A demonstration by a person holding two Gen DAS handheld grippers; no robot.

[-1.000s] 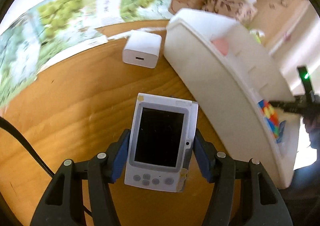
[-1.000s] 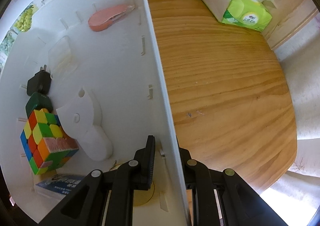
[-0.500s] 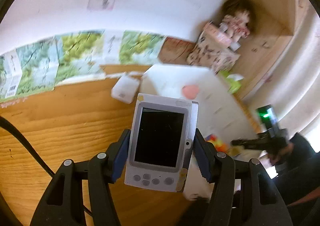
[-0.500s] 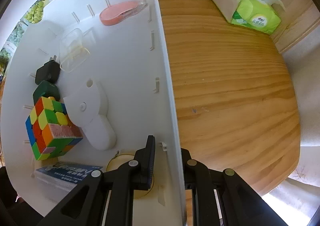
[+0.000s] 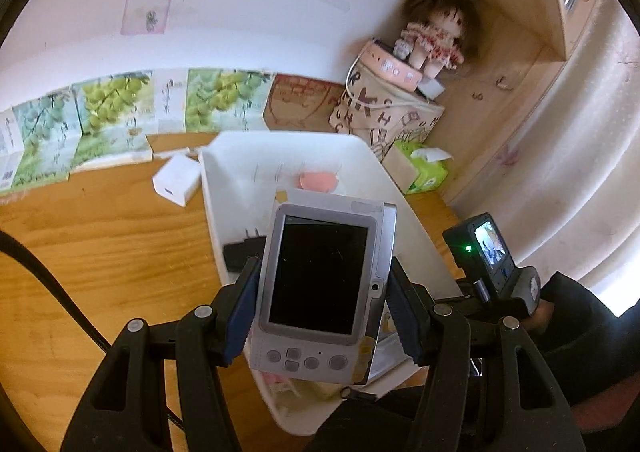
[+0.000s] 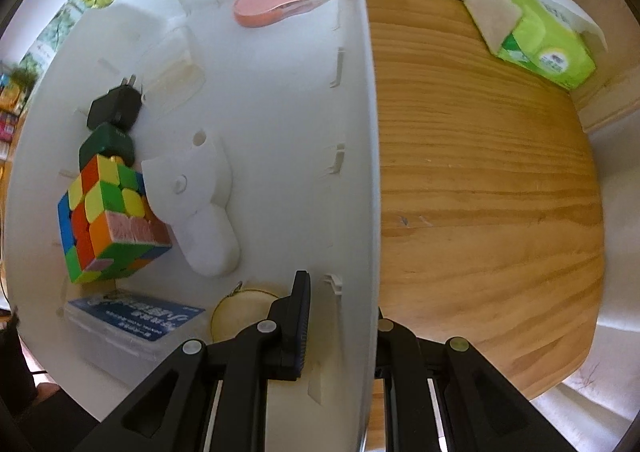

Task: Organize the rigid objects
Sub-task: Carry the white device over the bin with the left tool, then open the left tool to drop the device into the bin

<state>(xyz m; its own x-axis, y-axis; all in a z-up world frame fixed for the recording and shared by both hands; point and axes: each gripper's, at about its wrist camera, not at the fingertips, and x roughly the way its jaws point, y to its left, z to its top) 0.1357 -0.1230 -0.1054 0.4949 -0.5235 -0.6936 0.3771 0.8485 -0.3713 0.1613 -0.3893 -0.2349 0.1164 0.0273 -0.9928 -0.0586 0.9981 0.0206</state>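
Observation:
My left gripper (image 5: 320, 316) is shut on a silver handheld device (image 5: 320, 288) with a dark screen, held in the air above the white storage bin (image 5: 280, 156). My right gripper (image 6: 340, 316) is shut on the bin's side wall (image 6: 360, 156), one finger inside and one outside. Inside the bin lie a colour cube (image 6: 108, 220), a black plug (image 6: 114, 108), a dark green block (image 6: 106, 146), a white plastic piece (image 6: 200, 208), a pink tape dispenser (image 6: 276, 4) and a blue-labelled box (image 6: 132, 316).
A white charger block (image 5: 176, 180) rests on the wooden table (image 5: 100, 244) left of the bin. A green tissue pack (image 6: 536, 36), a lettered fabric box (image 5: 384, 112) and a doll (image 5: 436, 32) stand at the back right. Grape-printed cartons (image 5: 112, 108) line the wall.
My left gripper has risen with the device and tilted up, so the bin now sits under and behind it. The right gripper keeps its hold on the bin wall, rolled slightly.

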